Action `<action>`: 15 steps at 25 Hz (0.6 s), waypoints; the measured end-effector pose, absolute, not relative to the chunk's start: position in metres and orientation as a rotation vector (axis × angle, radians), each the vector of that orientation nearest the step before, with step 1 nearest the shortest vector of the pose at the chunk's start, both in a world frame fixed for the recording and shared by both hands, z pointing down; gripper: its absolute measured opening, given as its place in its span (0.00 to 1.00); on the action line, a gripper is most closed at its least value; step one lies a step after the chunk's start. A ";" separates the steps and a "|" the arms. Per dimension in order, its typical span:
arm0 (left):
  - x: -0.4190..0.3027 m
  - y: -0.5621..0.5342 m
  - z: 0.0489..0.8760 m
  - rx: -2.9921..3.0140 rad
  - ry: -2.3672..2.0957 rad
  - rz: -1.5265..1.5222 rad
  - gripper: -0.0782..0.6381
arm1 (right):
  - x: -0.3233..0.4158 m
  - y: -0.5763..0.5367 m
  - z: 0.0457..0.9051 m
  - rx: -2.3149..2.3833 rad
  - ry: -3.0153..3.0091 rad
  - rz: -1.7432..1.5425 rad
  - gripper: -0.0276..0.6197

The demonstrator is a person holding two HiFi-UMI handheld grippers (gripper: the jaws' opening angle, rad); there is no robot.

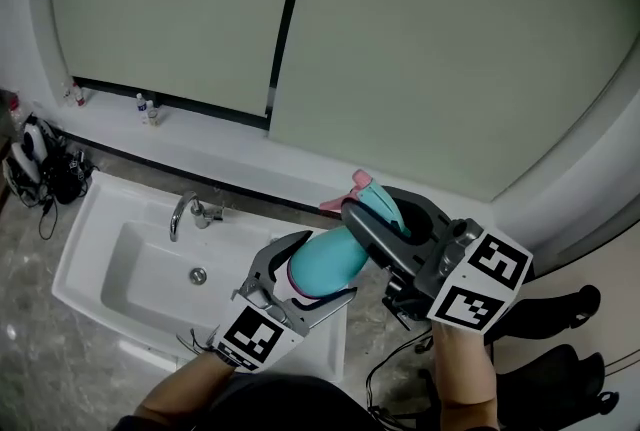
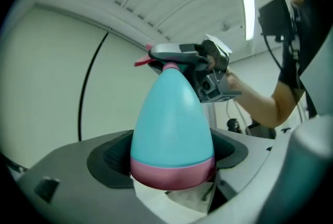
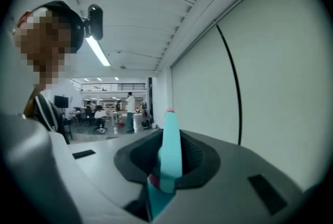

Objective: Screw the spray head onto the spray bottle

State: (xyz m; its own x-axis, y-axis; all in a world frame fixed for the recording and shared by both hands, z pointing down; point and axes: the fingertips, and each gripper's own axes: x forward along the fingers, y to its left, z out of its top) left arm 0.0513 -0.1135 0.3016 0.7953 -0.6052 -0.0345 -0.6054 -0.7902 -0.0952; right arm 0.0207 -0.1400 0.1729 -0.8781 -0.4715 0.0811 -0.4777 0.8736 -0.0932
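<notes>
A teal spray bottle (image 1: pixel 325 264) with a pink band round its base lies tilted in the air above the sink's right edge. My left gripper (image 1: pixel 322 269) is shut on its lower body; in the left gripper view the bottle (image 2: pixel 171 124) fills the space between the pads. The teal spray head (image 1: pixel 377 199) with a pink trigger sits at the bottle's neck. My right gripper (image 1: pixel 388 211) is shut on it. In the right gripper view the spray head (image 3: pixel 169 145) stands narrow between the pads. From the left gripper view the spray head (image 2: pixel 169 57) and right gripper (image 2: pixel 208 69) show at the bottle's tip.
A white sink (image 1: pixel 90 249) with a chrome faucet (image 1: pixel 185 214) lies below left. Small bottles (image 1: pixel 147 109) stand on the window ledge. Headphones and cables (image 1: pixel 40 167) lie at the far left. Dark bags (image 1: pixel 560 319) sit on the floor at right. People stand far off (image 3: pixel 130 108).
</notes>
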 end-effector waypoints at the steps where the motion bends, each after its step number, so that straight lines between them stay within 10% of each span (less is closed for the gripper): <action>1: 0.048 -0.117 0.305 -2.817 1.051 -0.024 0.71 | 0.022 -0.144 0.177 0.828 -2.970 0.195 0.15; 15: 0.058 -0.094 0.300 -3.207 0.531 0.338 0.71 | 0.037 -0.117 0.150 0.649 -3.201 0.235 0.35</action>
State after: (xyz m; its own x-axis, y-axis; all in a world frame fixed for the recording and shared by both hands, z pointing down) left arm 0.0580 -0.0939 0.3000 0.9262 -0.3304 -0.1815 -0.3044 -0.9396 0.1567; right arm 0.0372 -0.1165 0.1502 -0.9128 -0.3955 -0.1013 -0.3765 0.9114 -0.1662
